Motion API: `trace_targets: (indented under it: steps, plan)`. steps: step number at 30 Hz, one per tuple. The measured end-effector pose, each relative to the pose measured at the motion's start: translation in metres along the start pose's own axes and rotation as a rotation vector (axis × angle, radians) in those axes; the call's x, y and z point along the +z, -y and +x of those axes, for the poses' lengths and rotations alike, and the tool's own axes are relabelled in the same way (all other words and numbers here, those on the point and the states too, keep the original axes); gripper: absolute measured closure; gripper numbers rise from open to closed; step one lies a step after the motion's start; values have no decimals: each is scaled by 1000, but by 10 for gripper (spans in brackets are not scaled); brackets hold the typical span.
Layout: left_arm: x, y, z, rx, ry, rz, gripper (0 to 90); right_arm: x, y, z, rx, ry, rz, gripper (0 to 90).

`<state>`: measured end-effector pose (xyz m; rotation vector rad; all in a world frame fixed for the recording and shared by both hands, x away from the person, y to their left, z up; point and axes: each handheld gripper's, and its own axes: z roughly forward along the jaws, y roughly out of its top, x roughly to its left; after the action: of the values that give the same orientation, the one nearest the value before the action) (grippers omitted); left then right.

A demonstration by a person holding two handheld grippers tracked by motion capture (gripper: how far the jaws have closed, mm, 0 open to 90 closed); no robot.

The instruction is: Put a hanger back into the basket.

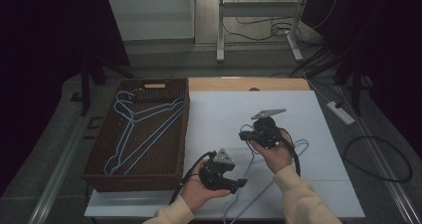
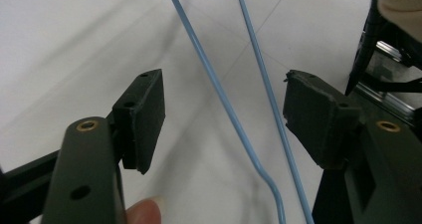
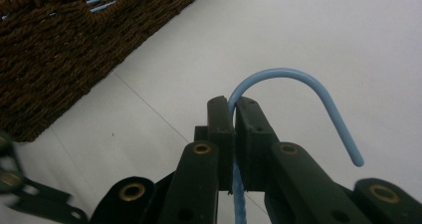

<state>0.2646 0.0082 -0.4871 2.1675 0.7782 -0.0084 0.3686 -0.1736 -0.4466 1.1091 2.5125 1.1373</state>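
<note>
Hanger in hand: 1 blue wire hanger [image 1: 271, 181] lies across the white table top [image 1: 318, 119], its hook end raised at the right gripper [image 1: 247, 134] and its long wires running down toward the near table edge.
Right gripper: jaws pressed together on the hanger's neck just below the hook [image 3: 298, 87]; in the right gripper view the blue wire passes between the 2 black pads and the hook curves up and over to the right, its tip free in the air.
Right hand: right hand [image 1: 273, 152] grasps the gripper body from below, cream sleeve [image 1: 298, 199] behind it.
Left gripper: left gripper [image 1: 238, 183] sits low over the table near the front edge, jaws standing wide apart; in the left gripper view 2 blue wires of the hanger [image 2: 224, 99] run between the pads, touching neither.
Left hand: left hand [image 1: 199, 186] holds the gripper body, a fingertip [image 2: 144, 211] showing at the bottom of the left gripper view.
Basket: brown woven basket [image 1: 169, 171] stands on the left part of the table, close beside the white top.
Basket contents: several more blue hangers [image 1: 142, 127] lie inside the basket, overlapping; exact count cannot be told.
Gap between grippers: the 2 grippers are near each other, not touching.
</note>
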Motion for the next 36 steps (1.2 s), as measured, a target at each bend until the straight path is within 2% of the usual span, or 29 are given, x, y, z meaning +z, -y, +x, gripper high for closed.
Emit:
trace_targets:
  steps: [3, 7, 9, 10, 12, 13, 14, 15, 17, 18, 20, 24, 27, 29, 32, 36]
  plan:
    - [17, -2, 2, -15, 3, 28, 360, 0, 0, 0, 0, 3, -3, 865]
    - [28, -4, 5, -34, 4, 47, 415, -1, 0, 0, -2, 3, -7, 865]
    - [34, -5, 7, -59, 26, 61, 493, -2, 0, 0, -3, 4, -16, 865]
    - [34, -5, 7, -59, 26, 61, 525, -2, 0, 0, -2, 2, -17, 866]
    - [37, -6, 9, -73, 45, 69, 641, -2, 1, -1, 0, 1, -22, 865]
    - [38, -6, 10, -81, 53, 70, 641, -2, 1, -1, 0, 1, -22, 865]
    - [39, -6, 10, -89, 59, 71, 746, -3, 1, -1, 0, 0, -26, 865]
    - [39, -6, 12, -104, 78, 72, 766, -3, 1, -1, 1, 0, -28, 865]
    - [39, -7, 13, -113, 84, 74, 777, -4, 2, -1, 0, -2, -33, 864]
    - [39, -7, 14, -135, 97, 74, 783, -5, 3, -1, 4, -2, -35, 862]
    - [40, -7, 14, -148, 98, 72, 787, -5, 3, -2, 6, -3, -40, 859]
    - [39, -7, 17, -188, 86, 60, 810, -10, 8, -2, 19, -22, -72, 678]
    - [38, -6, 19, -204, 71, 56, 822, -20, 16, -1, 28, -47, -124, 574]
    - [37, -5, 19, -209, 65, 51, 829, -32, 27, -2, 41, -57, -161, 521]
    - [35, -5, 19, -219, 57, 39, 835, -41, 37, -3, 50, -59, -184, 502]
    - [32, -5, 19, -222, 51, 20, 856, -64, 72, -8, 79, -47, -217, 481]
